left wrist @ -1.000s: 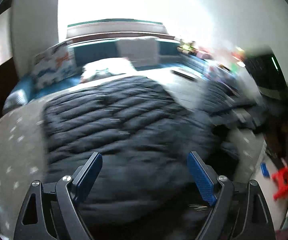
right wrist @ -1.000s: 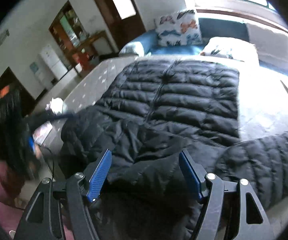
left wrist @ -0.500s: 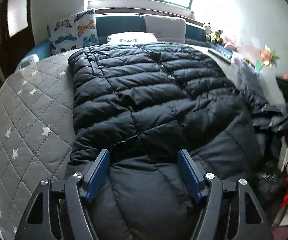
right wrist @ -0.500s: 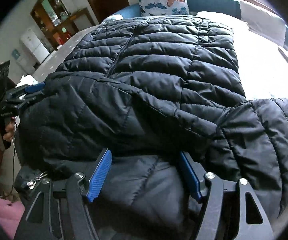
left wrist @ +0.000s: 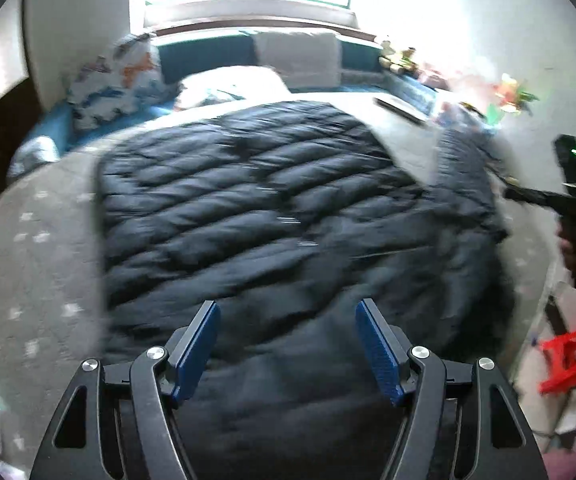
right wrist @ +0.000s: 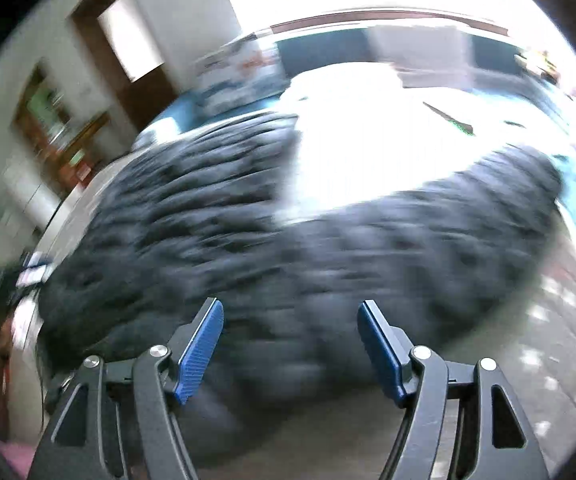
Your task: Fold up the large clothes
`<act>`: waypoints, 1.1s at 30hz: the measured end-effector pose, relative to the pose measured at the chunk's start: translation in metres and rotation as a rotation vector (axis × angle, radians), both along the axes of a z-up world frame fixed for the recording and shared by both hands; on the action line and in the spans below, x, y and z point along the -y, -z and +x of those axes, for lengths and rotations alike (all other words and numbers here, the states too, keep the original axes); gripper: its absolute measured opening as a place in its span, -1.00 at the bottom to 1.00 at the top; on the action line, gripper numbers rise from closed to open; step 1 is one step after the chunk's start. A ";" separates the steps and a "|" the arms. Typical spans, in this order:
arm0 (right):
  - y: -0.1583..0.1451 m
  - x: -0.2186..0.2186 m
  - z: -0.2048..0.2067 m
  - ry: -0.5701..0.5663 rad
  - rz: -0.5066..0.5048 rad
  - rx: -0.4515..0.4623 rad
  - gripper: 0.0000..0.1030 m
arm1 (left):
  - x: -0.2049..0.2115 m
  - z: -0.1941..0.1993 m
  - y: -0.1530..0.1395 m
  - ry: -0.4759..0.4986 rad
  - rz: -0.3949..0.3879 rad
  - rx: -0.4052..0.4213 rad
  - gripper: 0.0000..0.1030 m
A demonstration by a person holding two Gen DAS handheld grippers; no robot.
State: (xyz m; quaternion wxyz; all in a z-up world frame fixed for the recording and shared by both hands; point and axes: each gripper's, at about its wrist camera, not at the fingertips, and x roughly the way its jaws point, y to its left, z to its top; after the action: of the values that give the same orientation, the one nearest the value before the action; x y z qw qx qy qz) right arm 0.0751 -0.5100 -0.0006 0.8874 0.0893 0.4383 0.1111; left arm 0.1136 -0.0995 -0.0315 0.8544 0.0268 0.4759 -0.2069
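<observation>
We had the black puffer jacket (left wrist: 247,208) spread flat across the grey quilted bed (left wrist: 35,264). Our left gripper (left wrist: 288,344), jaws just narrowed yet parted, hovered over its near hem, nothing pinched; our right gripper (right wrist: 291,344) gaped above the blurred sleeve

Both wrist cameras look steeply down past each claw, close over the jacket (left wrist: 255,216), apparently sharing the blurred bed (right wrist: 548,344).
</observation>
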 end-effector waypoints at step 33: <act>-0.022 0.164 0.064 0.363 0.471 0.223 -0.80 | 0.203 0.071 0.075 0.339 -0.114 -0.221 -0.41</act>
State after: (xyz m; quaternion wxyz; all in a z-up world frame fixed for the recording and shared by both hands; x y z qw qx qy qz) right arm 0.1386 -0.6738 0.0216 0.8903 0.3564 0.2774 0.0587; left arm 0.1845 -0.3023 -0.1066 0.7501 0.0350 0.5429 -0.3759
